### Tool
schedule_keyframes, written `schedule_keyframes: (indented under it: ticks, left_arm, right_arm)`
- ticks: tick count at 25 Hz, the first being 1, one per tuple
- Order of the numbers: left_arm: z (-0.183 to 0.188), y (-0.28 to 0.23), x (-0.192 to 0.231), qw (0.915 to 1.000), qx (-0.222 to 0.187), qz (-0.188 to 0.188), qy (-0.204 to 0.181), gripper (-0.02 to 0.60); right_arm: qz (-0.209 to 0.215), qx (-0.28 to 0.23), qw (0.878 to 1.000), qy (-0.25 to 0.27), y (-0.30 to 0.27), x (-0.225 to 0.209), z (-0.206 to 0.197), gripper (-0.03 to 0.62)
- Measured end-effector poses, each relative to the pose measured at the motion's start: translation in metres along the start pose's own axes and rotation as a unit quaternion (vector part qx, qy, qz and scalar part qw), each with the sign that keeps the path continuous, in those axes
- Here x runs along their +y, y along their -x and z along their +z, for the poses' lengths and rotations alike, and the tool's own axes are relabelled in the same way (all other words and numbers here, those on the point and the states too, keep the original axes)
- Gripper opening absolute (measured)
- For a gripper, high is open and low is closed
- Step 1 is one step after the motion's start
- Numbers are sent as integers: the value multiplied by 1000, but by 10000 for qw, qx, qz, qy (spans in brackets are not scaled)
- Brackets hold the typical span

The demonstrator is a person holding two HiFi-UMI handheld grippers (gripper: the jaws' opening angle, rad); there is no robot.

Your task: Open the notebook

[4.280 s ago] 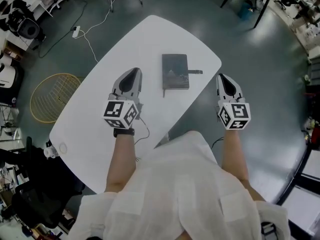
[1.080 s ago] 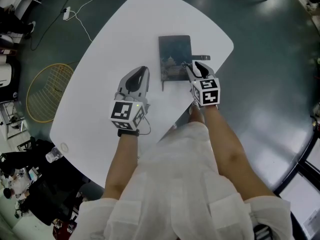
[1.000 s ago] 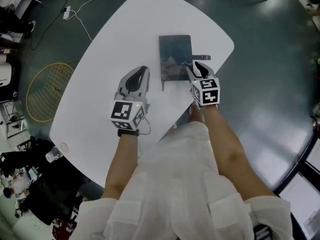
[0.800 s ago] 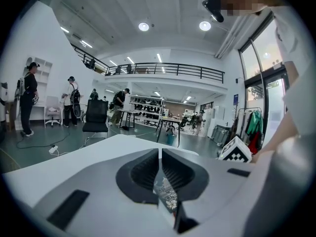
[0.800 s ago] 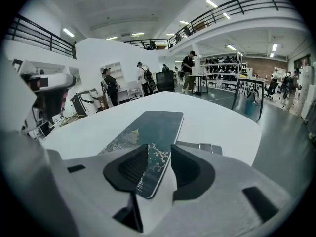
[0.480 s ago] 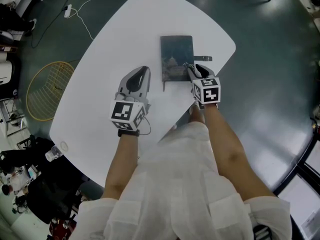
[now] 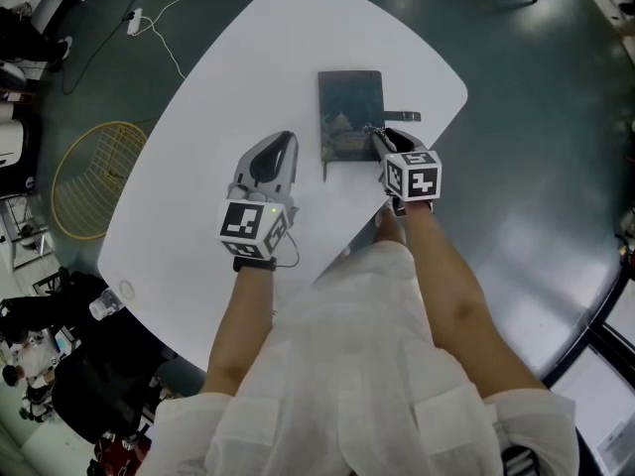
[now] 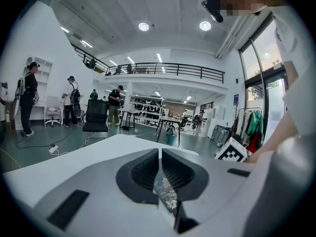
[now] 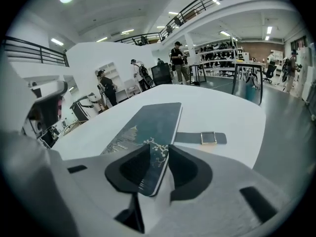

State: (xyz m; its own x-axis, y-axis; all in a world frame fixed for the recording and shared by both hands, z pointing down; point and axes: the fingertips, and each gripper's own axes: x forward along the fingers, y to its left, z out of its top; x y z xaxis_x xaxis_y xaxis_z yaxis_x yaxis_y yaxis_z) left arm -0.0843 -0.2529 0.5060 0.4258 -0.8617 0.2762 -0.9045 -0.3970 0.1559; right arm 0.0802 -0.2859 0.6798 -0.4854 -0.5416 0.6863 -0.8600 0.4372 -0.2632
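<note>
Head view: notebook [image 7: 349, 115] lies closed and flat on the white surface [image 7: 268, 58], toward its far right side. Strap [image 7: 405, 116] with a metal buckle sticks out from the notebook's right edge and lies flat on the surface

Right tool [image 7: 378, 137]: forearm reaches straight ahead from the body, tool pitched steeply down, tips at the notebook's near right corner, marker cube on top facing the camera

Right gripper view: jaws closing, with the cover's right edge near that corner between them. One pad is over the cover, the other on the outer side by the edge. Can't see a firm clamp yet

Left tool [image 7: 277, 142]: forearm extended forward, tool close to level and low over the surface, left of the notebook and apart from it

Left gripper view: jaws pressed together, nothing between them, pointing out across bare surface
</note>
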Motion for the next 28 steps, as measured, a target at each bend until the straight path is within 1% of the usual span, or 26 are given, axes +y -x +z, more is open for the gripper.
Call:
schedule_keyframes:
  ticks: [10,15,28]
  left_arm:
    - [2,3,0,10000,-42,-5,16,20]
    - [4,3,0,10000,-66,2,24,20]
    - [11,14,0,9998,-206,60,58,20]
  right_arm:
    - [30,-48,9997,-224,3,1,4,114]
    - [49,-182,9995,-254,9,2,11,106]
    - [22,-538,9985,-13,31,18,33,98]
